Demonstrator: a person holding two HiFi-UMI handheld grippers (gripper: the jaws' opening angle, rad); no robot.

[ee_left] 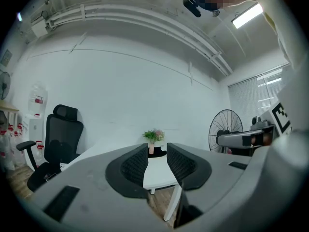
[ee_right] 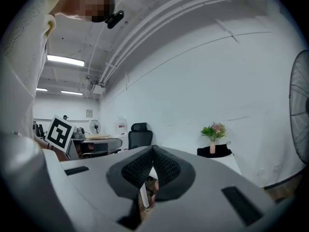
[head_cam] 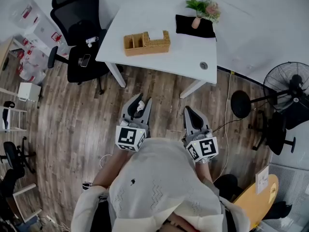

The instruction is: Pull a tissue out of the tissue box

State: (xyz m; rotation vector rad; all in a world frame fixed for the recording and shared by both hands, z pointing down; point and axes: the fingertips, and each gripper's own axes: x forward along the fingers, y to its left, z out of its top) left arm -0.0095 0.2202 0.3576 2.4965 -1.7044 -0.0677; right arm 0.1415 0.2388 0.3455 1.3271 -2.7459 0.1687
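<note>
A wicker tissue box (head_cam: 157, 44) with a white tissue (head_cam: 155, 34) showing at its top stands on the white table (head_cam: 188, 57) at the far side of the head view, joined to an open wicker tray (head_cam: 133, 42). Both grippers hang over the wooden floor, well short of the table. My left gripper (head_cam: 139, 102) (ee_left: 157, 153) is open, its jaws a little apart with nothing between them. My right gripper (head_cam: 189, 111) (ee_right: 153, 151) is shut on nothing, pads touching. Neither gripper view shows the box; the left gripper's jaws frame only the table (ee_left: 157, 173).
A vase of flowers (head_cam: 200, 11) (ee_left: 152, 144) (ee_right: 213, 138) stands on a black cloth (head_cam: 193, 28) at the table's far end. A black office chair (head_cam: 79, 37) is left of the table. A standing fan (head_cam: 289, 88) and a round wooden table (head_cam: 258, 199) are at the right.
</note>
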